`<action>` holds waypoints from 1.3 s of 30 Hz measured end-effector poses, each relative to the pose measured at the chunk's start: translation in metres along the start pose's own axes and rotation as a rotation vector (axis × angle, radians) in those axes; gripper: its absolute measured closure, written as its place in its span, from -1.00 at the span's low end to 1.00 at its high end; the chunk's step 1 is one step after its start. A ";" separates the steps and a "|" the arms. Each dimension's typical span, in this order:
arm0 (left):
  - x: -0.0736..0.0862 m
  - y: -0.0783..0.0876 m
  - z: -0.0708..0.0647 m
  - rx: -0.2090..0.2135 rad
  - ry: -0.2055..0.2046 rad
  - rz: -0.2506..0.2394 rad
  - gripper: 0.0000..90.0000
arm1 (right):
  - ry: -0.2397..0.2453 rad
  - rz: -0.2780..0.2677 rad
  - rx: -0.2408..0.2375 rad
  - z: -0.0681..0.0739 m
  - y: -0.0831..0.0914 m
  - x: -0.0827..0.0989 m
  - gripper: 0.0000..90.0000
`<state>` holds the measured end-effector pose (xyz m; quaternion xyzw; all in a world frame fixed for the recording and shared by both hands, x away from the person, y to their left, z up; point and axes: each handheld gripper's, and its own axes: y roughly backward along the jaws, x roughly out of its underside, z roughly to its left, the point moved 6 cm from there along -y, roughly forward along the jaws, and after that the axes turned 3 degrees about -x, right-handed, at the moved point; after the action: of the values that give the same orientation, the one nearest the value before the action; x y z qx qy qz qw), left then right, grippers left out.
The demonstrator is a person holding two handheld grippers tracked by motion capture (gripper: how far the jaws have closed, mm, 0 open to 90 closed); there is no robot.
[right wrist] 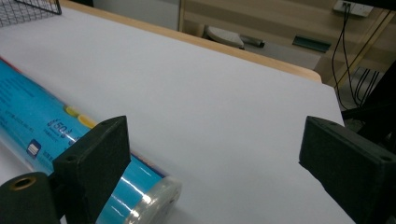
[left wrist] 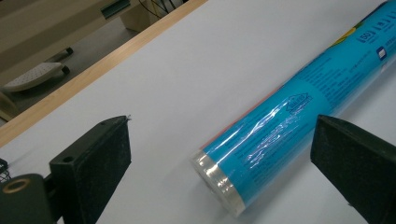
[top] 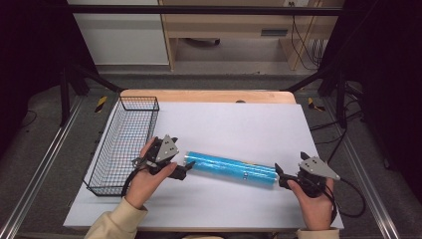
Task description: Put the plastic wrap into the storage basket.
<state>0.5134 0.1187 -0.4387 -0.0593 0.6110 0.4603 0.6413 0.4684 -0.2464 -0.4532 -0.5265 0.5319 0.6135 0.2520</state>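
Both my claws spread: left claw point(top: 180, 172), right claw point(top: 279, 177) at blue roll point(top: 231, 170) ends; uneven squeeze could roll it away.

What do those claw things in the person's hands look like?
Each tool, left and right, has two chunky black jaws, a grey three-cornered plate with little holes on top, and a black cable trailing behind. The person wears cream sleeves.

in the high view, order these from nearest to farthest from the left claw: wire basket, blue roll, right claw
1. Blue roll: its end lies right at the left claw, between the open jaws.
2. Wire basket: just to the claw's left.
3. Right claw: at the roll's far end, on the right.
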 end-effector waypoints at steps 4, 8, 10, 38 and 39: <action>-0.003 0.002 0.001 0.009 -0.004 -0.003 -0.89 | 0.071 0.038 0.006 0.004 0.001 -0.006 -0.86; -0.005 0.002 0.002 0.024 -0.031 -0.008 -0.89 | 0.139 0.072 -0.025 0.007 0.000 -0.015 -0.90; -0.006 0.004 0.004 0.025 -0.033 -0.009 -0.89 | 0.196 0.090 -0.051 0.011 -0.001 -0.020 -0.90; -0.004 0.013 0.010 0.054 -0.069 0.022 -0.89 | 0.467 0.449 -0.596 0.069 -0.075 -0.023 -0.72; -0.004 0.013 0.010 0.055 -0.071 0.022 -0.89 | 0.470 0.457 -0.608 0.070 -0.077 -0.020 -0.71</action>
<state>0.5126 0.1308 -0.4263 -0.0183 0.6010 0.4522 0.6588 0.5154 -0.1531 -0.4730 -0.5708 0.4729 0.6456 -0.1837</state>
